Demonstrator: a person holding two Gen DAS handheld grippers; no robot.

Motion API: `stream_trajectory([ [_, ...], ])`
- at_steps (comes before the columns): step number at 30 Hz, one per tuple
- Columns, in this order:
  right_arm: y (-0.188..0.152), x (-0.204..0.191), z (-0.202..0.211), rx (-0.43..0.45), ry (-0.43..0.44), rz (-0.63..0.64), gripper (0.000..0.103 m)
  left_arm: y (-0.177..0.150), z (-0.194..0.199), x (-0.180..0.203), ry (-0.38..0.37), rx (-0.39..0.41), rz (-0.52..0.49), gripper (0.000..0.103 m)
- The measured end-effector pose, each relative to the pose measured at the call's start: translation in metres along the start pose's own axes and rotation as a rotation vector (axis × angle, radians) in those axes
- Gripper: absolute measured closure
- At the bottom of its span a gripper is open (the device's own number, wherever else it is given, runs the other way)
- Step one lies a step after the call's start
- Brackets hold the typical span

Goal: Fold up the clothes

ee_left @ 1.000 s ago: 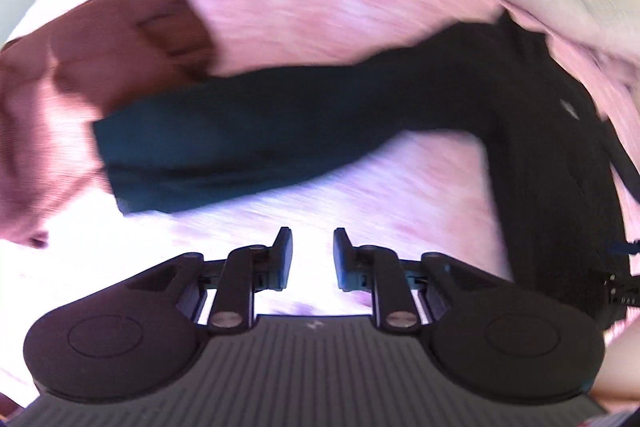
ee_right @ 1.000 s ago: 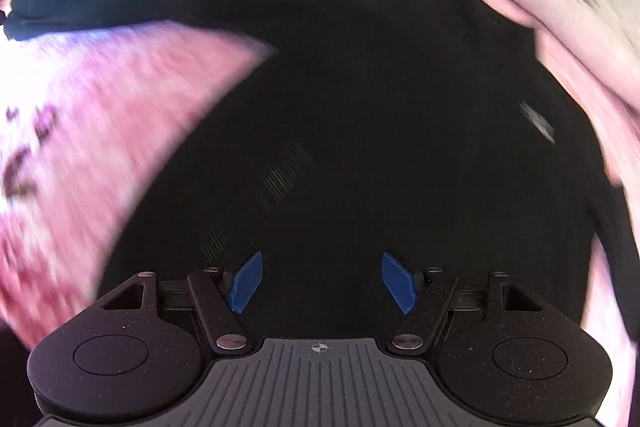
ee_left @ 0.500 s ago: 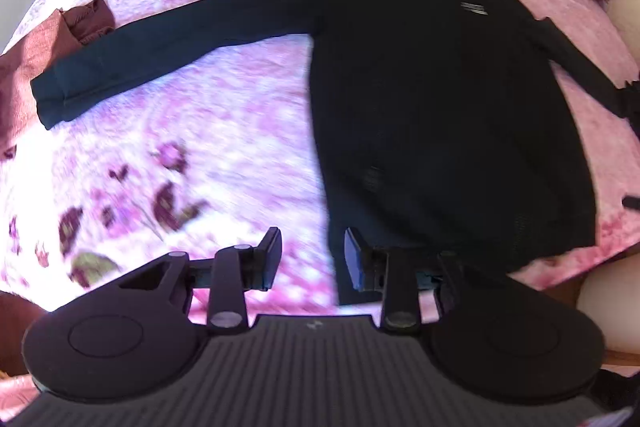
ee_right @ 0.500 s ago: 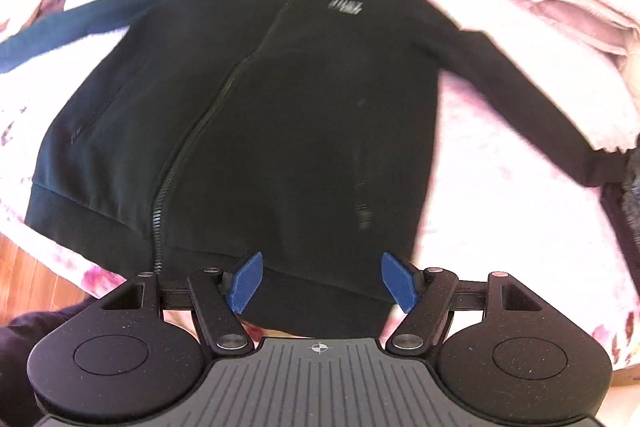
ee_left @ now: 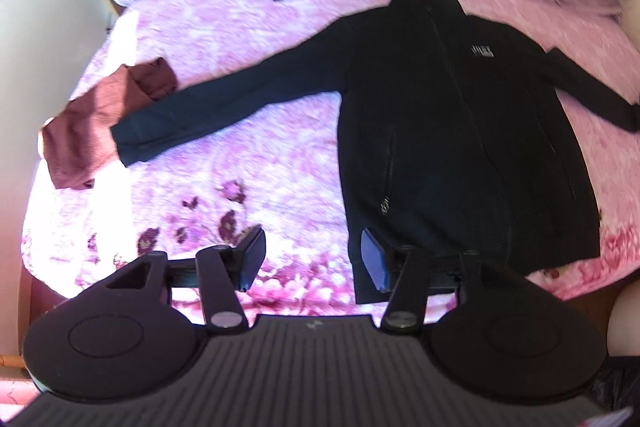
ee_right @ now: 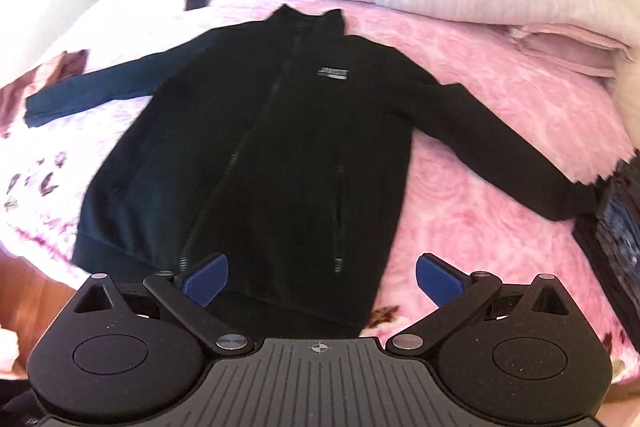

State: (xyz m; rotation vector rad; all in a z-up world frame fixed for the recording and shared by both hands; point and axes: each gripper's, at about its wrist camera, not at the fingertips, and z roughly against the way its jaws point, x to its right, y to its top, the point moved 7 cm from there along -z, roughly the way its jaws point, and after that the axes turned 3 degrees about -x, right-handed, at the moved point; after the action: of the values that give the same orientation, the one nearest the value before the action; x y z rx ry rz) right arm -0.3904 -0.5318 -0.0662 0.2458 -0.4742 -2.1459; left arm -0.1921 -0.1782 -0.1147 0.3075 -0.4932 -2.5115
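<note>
Black zip jacket (ee_right: 280, 155) lies flat, front up, sleeves spread, on pink bed blanket (ee_left: 248, 171). Maroon garment (ee_left: 96, 123) touches its one cuff. Left hand-held gripper (ee_left: 312, 259) and right hand-held gripper (ee_right: 322, 281) both spread wide, holding nothing, above the hem.

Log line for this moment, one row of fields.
stage: pre-fold | jacket: flat on bed, zipped, sleeves spread | left gripper: open, empty | right gripper: open, empty, above hem
</note>
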Motion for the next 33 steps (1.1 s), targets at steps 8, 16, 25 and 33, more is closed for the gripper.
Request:
stream_trajectory([
  [8, 0.029, -0.001, 0.021, 0.038, -0.009, 0.051, 0.0, 0.01, 0.012, 0.007, -0.016, 0.076, 0.064, 0.055],
  [16, 0.024, 0.012, 0.024, 0.01, -0.032, 0.029, 0.0, 0.029, 0.012, 0.032, -0.062, 0.116, 0.03, 0.055],
  [25, 0.013, 0.024, 0.026, -0.007, -0.042, -0.008, 0.0, 0.033, 0.008, 0.033, -0.045, 0.11, 0.013, 0.055],
  [33, 0.011, 0.029, 0.024, -0.016, -0.048, -0.018, 0.0, 0.026, 0.01, 0.032, -0.039, 0.104, 0.023, 0.055],
])
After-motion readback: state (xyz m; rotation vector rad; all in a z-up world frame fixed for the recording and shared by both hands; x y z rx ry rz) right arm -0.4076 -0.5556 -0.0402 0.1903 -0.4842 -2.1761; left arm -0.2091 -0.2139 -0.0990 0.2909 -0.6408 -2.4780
